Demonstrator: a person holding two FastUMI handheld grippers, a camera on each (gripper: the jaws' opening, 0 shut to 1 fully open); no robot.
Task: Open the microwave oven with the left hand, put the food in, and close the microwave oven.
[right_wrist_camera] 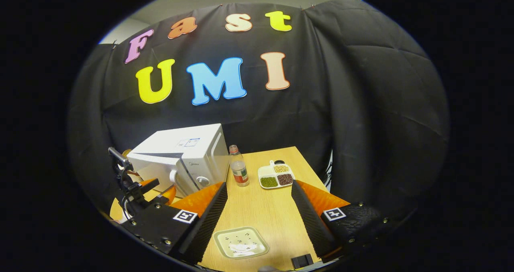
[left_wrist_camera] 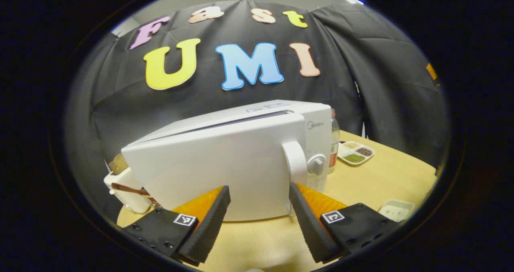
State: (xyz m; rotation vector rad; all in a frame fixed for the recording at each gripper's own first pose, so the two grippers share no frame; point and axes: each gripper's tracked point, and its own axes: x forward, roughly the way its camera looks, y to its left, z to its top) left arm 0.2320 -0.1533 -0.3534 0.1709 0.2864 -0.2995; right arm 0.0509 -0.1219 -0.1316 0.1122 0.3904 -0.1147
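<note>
Fingers of the left gripper (left_wrist_camera: pixel 259 220) spread wide and empty before the one microwave oven (left_wrist_camera: pixel 237 159), whose door stands slightly ajar, its lower edge hidden. The right gripper (right_wrist_camera: pixel 259 220) gapes wide over one square plate (right_wrist_camera: pixel 240 242), its food hard to make out.

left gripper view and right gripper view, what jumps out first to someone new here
The white microwave oven stands out, its door already slightly ajar, on the wooden table. The left tongs are open just before its door handle. In the right gripper view, the open right tongs hang over a square plate, with a bottle and divided dish beyond.
</note>
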